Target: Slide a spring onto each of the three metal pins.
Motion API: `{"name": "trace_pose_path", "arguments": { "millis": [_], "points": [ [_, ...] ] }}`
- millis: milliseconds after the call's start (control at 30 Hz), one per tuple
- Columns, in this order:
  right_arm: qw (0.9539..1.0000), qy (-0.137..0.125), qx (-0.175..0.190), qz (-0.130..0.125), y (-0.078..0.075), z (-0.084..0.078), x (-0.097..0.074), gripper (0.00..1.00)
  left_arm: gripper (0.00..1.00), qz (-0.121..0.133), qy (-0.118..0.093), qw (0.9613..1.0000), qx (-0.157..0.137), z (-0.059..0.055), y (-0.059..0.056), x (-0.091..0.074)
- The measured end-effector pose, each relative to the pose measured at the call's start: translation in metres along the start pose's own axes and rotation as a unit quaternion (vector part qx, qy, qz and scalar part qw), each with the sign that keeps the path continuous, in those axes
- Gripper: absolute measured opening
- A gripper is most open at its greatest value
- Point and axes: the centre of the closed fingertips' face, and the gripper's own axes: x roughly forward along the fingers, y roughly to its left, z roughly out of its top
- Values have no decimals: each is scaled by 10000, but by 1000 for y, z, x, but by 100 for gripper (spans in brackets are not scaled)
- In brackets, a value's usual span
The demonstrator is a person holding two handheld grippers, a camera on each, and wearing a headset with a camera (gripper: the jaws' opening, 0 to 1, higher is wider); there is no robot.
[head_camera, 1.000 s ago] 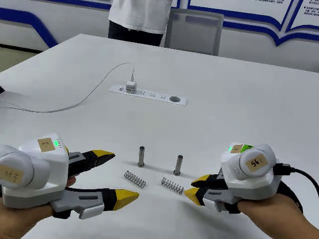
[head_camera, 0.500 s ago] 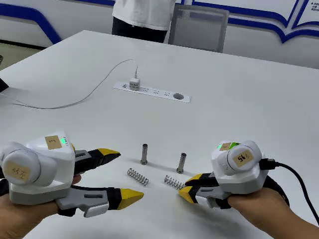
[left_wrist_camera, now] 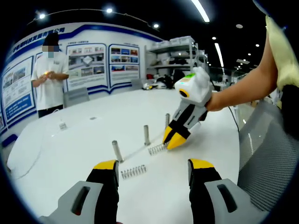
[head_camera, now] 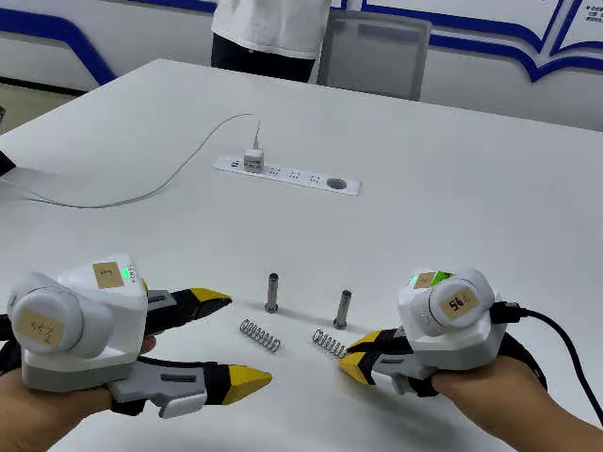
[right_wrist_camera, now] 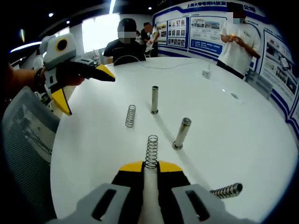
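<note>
Two steel pins [head_camera: 272, 292] [head_camera: 341, 309] stand upright mid-table. One loose spring [head_camera: 258, 335] lies in front of the left pin. My right gripper [head_camera: 350, 356] has its jaws shut on the near end of the other spring [right_wrist_camera: 151, 150], which lies on the table pointing away from it. A third pin [right_wrist_camera: 226, 190], with coils around it, sits close to the right gripper's right side. My left gripper [head_camera: 231, 339] is open and holds nothing, left of the loose spring [left_wrist_camera: 133, 171]. From there the right gripper [left_wrist_camera: 172, 140] is seen at the spring [left_wrist_camera: 157, 148].
A white power strip [head_camera: 287, 175] with a plugged charger and a grey cable lies farther back on the white table [head_camera: 452, 217]. A person in a white shirt [head_camera: 273, 24] stands beside a grey chair [head_camera: 372, 52] at the far edge. A black cable [head_camera: 556, 339] trails from the right gripper.
My right gripper has slid left to the right-hand spring and its jaws have closed on the spring's end. The left gripper stays open, nearly unmoved.
</note>
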Motion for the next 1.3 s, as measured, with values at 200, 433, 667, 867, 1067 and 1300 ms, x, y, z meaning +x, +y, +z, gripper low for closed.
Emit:
{"name": "trace_pose_path", "arguments": {
  "millis": [200,433,667,867,1067,1300],
  "points": [
    [10000,-8,-53,82,6,4,-8,11,60,-121,108,9998,64,-5,-3,2],
    [9996,-45,-227,179,18,13,-21,11,58,-357,249,9988,222,-11,-11,11],
    [9988,-59,-340,355,35,25,-31,11,53,-683,429,9952,558,-15,-25,22],
    [9973,-29,-454,581,52,35,-36,11,48,-813,477,9921,834,-14,-31,26],
    [9955,-16,-536,779,67,45,-40,11,39,-827,514,9881,1188,-16,-35,29],
    [9934,135,-583,983,81,47,-39,11,28,-890,513,9836,1485,-17,-42,30]
  ]
}}
